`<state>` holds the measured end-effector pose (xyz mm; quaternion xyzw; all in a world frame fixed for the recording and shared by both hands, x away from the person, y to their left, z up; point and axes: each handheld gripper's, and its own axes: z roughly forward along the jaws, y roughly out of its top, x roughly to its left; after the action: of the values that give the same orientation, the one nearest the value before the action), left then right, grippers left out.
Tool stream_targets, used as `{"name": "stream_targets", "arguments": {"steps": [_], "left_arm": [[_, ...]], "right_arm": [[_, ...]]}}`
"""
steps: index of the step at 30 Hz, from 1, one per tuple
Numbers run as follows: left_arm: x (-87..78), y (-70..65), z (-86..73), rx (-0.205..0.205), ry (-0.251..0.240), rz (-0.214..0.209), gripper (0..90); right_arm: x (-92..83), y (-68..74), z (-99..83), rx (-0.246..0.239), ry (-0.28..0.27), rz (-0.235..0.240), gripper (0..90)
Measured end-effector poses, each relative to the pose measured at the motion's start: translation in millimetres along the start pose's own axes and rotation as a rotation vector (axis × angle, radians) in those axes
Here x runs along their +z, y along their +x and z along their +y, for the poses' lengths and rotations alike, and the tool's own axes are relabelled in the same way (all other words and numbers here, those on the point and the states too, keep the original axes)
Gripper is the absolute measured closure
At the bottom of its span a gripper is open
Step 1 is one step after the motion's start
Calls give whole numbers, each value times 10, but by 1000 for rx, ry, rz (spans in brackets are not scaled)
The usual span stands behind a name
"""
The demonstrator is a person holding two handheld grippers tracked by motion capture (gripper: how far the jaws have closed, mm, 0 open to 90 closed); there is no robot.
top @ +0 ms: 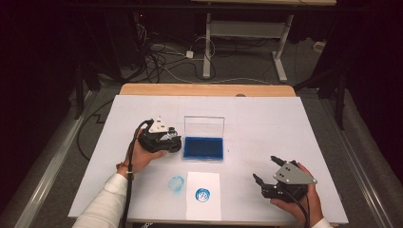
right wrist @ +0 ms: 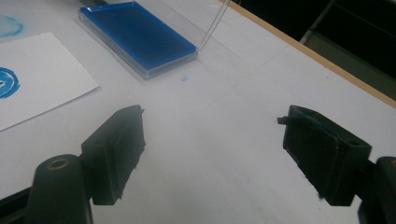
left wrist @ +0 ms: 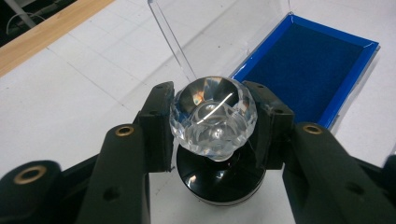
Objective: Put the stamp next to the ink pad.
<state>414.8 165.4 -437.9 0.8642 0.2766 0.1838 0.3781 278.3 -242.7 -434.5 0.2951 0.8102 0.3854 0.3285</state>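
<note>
The left gripper's point(left wrist: 212, 126) fingers point(left wrist: 156, 126) clamp a stamp point(left wrist: 214, 116) by its clear faceted knob, its round black base below, just beside the open blue ink pad point(left wrist: 303, 74) on the white table point(top: 285, 123), while the right gripper's point(right wrist: 210, 154) fingers point(right wrist: 116, 149) gape empty.
</note>
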Motion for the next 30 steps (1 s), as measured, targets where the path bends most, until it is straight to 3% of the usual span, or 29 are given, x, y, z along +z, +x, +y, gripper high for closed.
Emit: {"name": "stream_targets", "arguments": {"steps": [9, 30], "left_arm": [[101, -25, -32, 9, 42, 8, 542], [116, -29, -61, 4, 35, -2, 533]], "right_arm": [[5, 11, -1, -10, 7, 3, 211], [0, 25, -3, -18, 4, 24, 206]]}}
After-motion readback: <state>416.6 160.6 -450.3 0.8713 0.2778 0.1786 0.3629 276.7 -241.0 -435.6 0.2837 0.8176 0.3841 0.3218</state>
